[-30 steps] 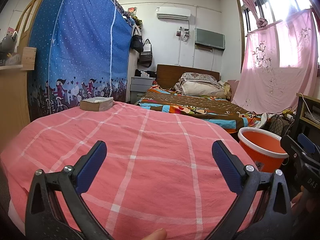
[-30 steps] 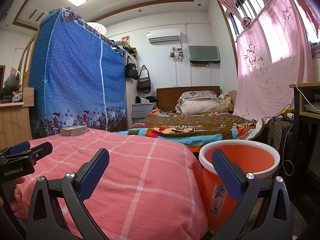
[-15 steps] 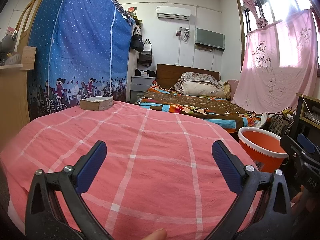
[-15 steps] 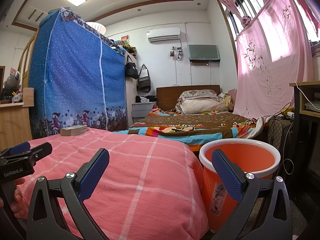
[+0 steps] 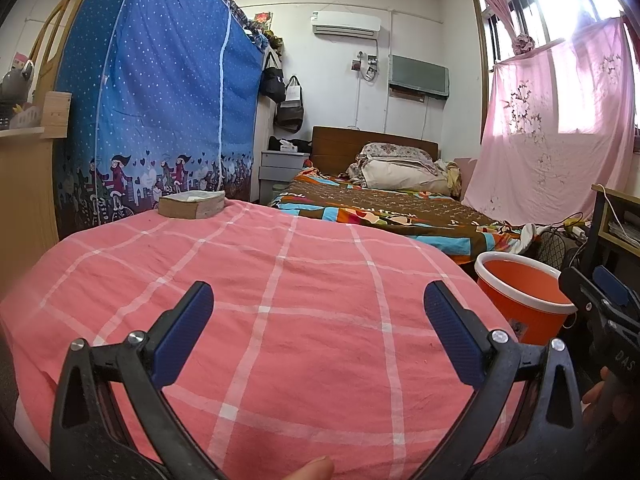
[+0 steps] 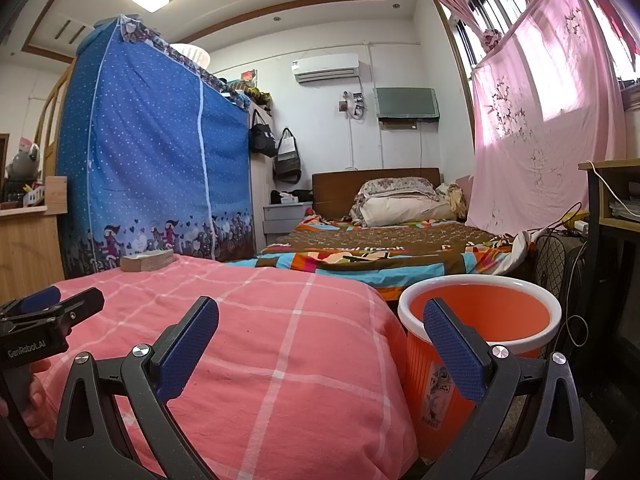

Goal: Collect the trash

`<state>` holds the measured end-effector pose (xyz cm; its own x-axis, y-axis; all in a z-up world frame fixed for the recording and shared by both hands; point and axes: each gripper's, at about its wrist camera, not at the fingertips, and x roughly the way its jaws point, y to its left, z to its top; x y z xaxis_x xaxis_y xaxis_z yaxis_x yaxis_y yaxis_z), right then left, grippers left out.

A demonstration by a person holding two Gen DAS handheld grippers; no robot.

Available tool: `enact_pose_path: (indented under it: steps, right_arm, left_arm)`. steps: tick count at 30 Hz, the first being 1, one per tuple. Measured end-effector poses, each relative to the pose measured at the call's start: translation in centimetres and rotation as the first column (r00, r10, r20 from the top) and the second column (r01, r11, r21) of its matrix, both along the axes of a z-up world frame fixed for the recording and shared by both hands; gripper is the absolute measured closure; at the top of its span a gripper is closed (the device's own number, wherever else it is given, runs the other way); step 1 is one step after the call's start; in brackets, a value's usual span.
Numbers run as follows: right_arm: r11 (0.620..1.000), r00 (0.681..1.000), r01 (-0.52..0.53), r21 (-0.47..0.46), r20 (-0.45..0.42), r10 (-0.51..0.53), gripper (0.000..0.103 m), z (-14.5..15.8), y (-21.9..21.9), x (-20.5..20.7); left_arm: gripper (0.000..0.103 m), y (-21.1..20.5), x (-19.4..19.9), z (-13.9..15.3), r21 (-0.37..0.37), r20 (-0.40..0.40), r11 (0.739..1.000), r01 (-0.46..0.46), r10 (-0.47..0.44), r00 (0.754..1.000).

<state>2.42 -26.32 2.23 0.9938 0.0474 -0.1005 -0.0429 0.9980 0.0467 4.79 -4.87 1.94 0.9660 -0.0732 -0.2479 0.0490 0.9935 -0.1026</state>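
Note:
An orange bin with a white rim [image 6: 480, 336] stands on the floor right of the table with the pink checked cloth [image 5: 280, 280]; it also shows in the left wrist view as the bin [image 5: 520, 300]. It looks empty inside. My left gripper [image 5: 318, 320] hovers open over the cloth's near part, nothing between its fingers. My right gripper [image 6: 320, 336] is open, straddling the table's right edge and the bin. A tan block like a thick book [image 5: 192, 204] lies at the cloth's far left corner. No loose trash shows on the cloth.
A blue dotted fabric wardrobe [image 5: 160, 100] stands behind the table at left. A bed with a colourful blanket [image 5: 380, 208] lies beyond. A dark desk with cables [image 6: 608, 220] and a fan grille crowd the right side. Wooden furniture [image 5: 24, 184] borders the left.

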Motion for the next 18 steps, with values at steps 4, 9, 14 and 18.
enact_pose_path:
  steps: [4, 9, 14, 18]
  right_arm:
    - [1.0, 1.0, -0.001, 0.001, -0.004, 0.001, 0.0, -0.3, 0.06, -0.06]
    - [1.0, 1.0, 0.002, 0.002, -0.005, -0.002, 0.0, -0.26, 0.04, 0.03]
    - [1.0, 1.0, 0.002, 0.005, -0.009, -0.002, 0.0, -0.36, 0.14, 0.02]
    - [1.0, 1.0, 0.0, 0.004, -0.014, 0.0, 0.0, -0.48, 0.13, 0.05]
  left_arm:
    - [0.0, 0.04, 0.02, -0.09, -0.003, 0.0, 1.0, -0.001, 0.001, 1.0]
    - [0.0, 0.23, 0.13, -0.24, -0.003, -0.008, 1.0, -0.014, 0.014, 1.0]
    - [0.0, 0.29, 0.16, -0.27, -0.001, -0.01, 1.0, -0.028, 0.028, 1.0]
    - [0.0, 0.11, 0.06, -0.25, 0.015, -0.005, 0.999, -0.033, 0.033, 0.999]
